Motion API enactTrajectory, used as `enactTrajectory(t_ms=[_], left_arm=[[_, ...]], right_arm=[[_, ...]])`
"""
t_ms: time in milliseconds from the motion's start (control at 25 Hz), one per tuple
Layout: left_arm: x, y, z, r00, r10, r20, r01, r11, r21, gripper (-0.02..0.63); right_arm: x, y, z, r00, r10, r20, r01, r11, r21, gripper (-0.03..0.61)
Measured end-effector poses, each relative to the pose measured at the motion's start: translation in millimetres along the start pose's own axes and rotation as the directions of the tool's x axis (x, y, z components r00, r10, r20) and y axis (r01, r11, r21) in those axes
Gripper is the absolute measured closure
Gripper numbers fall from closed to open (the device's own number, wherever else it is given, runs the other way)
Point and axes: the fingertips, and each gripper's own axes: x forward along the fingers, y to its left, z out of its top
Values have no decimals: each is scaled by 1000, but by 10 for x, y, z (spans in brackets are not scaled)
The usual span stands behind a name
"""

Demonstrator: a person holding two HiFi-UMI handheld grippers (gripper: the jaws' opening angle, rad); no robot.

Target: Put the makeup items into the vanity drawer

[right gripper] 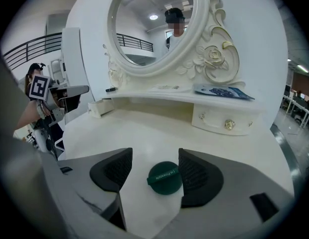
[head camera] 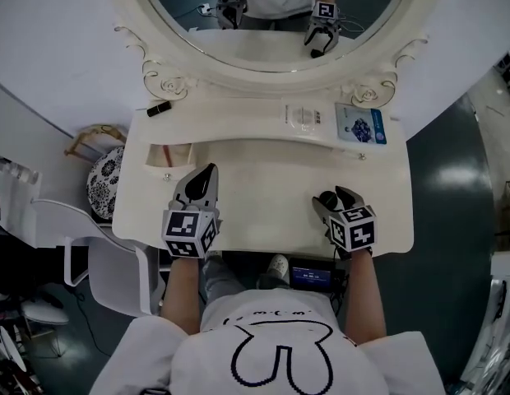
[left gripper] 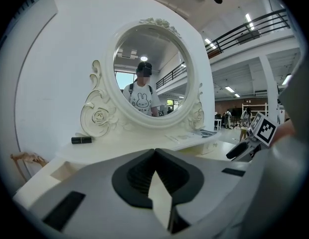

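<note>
Vanity counter (head camera: 271, 171): right gripper (head camera: 337, 197) is hovering at the front right edge, jaws spread wide around the green compact (right gripper: 165, 178), not pinching it. Left gripper (head camera: 204, 179) is sitting pinched shut, empty. Likely the grab step; next needs closing, then carrying past the left gripper to the open drawer (head camera: 183, 156) at the left rear corner. Blue packet (head camera: 360, 124) and lipstick (head camera: 159, 109) are waiting on the rear shelf.

A: Vanity top (head camera: 271, 175), what is lying on the raised shelf?
B: Black tube (head camera: 159, 109) is lying at its left end, blue booklet (head camera: 361, 125) at the right, well apart
A: Grippers?
B: Left gripper (head camera: 206, 174) and right gripper (head camera: 334, 197) are sitting near the front edge, mirror (head camera: 183, 16) reflecting both
</note>
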Motion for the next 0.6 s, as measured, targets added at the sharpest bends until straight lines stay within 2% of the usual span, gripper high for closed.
enactTrajectory(t_ms=[360, 520, 600], left_arm=[[108, -152, -212, 999, -16, -45, 16, 1000, 2, 586], [133, -164, -213, 999, -12, -44, 12, 1000, 5, 586], [133, -163, -217, 999, -10, -44, 10, 1000, 5, 586]], right_arm=[[108, -162, -307, 998, -12, -61, 12, 1000, 2, 313], [128, -223, -326, 998, -23, -57, 23, 1000, -10, 313], [128, -236, -329, 998, -29, -64, 28, 999, -28, 341]])
